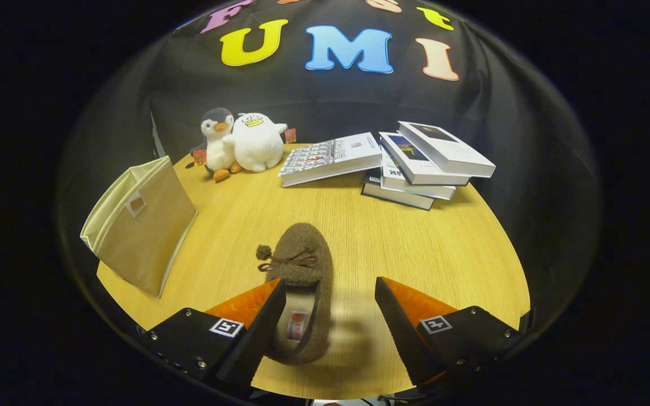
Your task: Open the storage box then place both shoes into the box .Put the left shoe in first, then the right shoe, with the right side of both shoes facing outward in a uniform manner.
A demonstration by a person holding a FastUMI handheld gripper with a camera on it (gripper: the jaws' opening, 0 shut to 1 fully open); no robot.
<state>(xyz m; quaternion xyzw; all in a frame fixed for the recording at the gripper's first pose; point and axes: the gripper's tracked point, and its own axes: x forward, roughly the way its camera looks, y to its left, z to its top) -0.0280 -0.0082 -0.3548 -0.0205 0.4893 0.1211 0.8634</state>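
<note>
So we've got the gripper [330,304] hanging low over the wooden bench [415,248], fingers spread wide apart and holding nothing. One brown fuzzy slipper [302,282] sits at the bottom centre of the frame, toe pointing away from us, little bow and pompom on top. Its heel end lies right beside the left finger, which covers part of the slipper's left edge, and we can't tell whether they touch. The right finger is well clear of it, with bare wood in between. The beige fabric storage box [141,225] is over at the left of the frame, looking folded flat and leaning, so we'd say it isn't opened up yet. We reckon the slipper is light and squashy, and the fleece should give plenty of grip, but the soft upper will cave in if pinched there. Better bet is probably the side wall near the heel opening, where the sole stiffens it. Plush penguin [218,141] and white plush bird [257,141] sit upper left, a pile of books [415,163] upper right.
</note>
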